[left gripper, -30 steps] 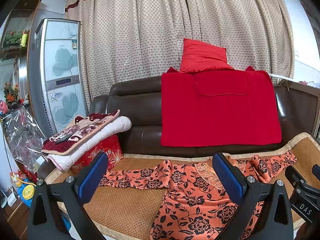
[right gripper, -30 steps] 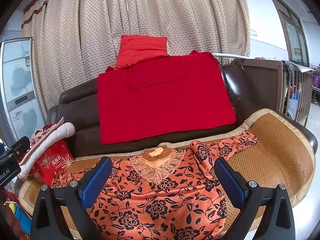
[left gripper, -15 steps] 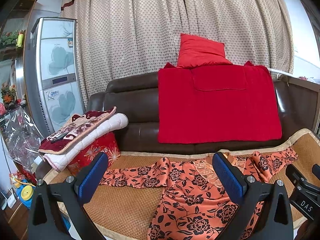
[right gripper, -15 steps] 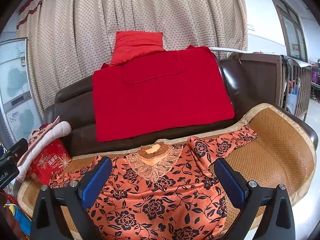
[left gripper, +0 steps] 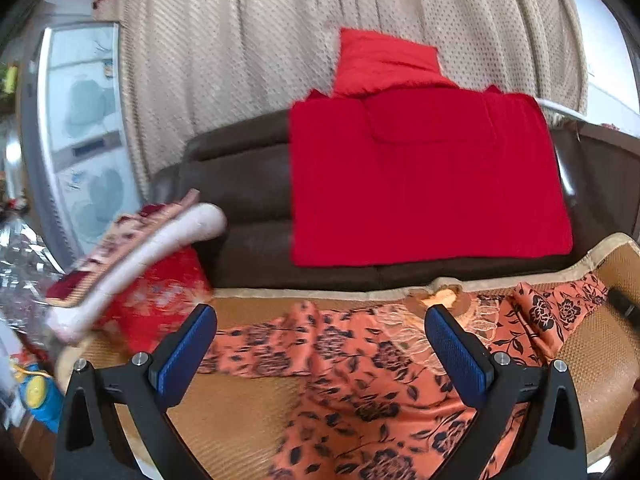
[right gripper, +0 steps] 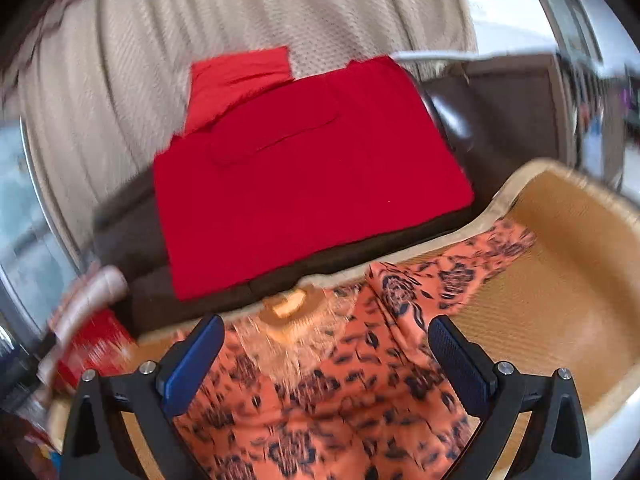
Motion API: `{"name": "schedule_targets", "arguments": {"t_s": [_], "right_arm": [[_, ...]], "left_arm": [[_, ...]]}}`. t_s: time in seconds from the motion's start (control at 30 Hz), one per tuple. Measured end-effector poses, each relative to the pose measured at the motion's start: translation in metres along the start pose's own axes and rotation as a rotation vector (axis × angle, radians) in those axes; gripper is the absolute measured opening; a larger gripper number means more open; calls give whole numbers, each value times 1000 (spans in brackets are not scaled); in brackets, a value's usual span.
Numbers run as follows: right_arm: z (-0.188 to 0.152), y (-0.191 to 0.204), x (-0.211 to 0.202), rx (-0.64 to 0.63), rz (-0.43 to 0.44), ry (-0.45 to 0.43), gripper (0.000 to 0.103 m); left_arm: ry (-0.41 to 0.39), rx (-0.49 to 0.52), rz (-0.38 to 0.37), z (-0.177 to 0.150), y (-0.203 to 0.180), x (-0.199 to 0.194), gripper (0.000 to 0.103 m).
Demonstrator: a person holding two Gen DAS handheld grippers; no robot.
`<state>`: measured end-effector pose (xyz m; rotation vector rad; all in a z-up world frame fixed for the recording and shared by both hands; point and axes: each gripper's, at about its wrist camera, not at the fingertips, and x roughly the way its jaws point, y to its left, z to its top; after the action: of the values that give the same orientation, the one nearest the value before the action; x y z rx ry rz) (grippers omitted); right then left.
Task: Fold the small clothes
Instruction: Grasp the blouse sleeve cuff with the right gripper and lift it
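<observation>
An orange garment with black flowers (left gripper: 360,364) lies spread flat on a woven mat (left gripper: 240,408) on the sofa seat, its lace collar toward the backrest and one sleeve stretched left. My left gripper (left gripper: 320,352) is open and empty above the left sleeve and chest. In the right wrist view the same garment (right gripper: 340,392) lies below my right gripper (right gripper: 326,360), which is open and empty above the collar area; the right sleeve (right gripper: 460,276) runs off to the right over the mat (right gripper: 560,300). This view is blurred.
A red blanket (left gripper: 424,176) and red pillow (left gripper: 384,60) hang on the brown sofa back. Folded quilts on a red cushion (left gripper: 132,260) sit at the seat's left end. A fridge (left gripper: 80,132) stands left; curtains behind. A dark object (left gripper: 622,304) lies at the mat's right edge.
Both grippers have moved forward and lower toward the garment, with the right view tilting. Both stay open and empty. The garment has not moved.
</observation>
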<state>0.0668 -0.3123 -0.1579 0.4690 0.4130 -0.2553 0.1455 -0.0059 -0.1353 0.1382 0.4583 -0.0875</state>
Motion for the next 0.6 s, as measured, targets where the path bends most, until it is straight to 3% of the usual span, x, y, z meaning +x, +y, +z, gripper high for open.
{"name": "schedule_targets", "arguments": {"t_s": [0.07,0.17,0.2,0.3,0.47,0.6], "right_arm": [[7,-46,24,105,42,-12,103],[13,-138,69,384,40,27,92],[12,-179,85,528,30,28,92],[9,-250,109,737,-51,19,84],[20,-302,152,824,-98,40,78],[48,-315,186,680,-265,48,75]], "left_arm": [[36,-16,-59,-5,-10,37,103],[136,-47,-150,-17,-27,99,103],[169,-49,-155,-22,-34,120,103],[223,-41,-128,-40,-47,163,103],[233,-13,-94,-58,-50,193,103],[224,11,-76,-62,-51,204,103]]}}
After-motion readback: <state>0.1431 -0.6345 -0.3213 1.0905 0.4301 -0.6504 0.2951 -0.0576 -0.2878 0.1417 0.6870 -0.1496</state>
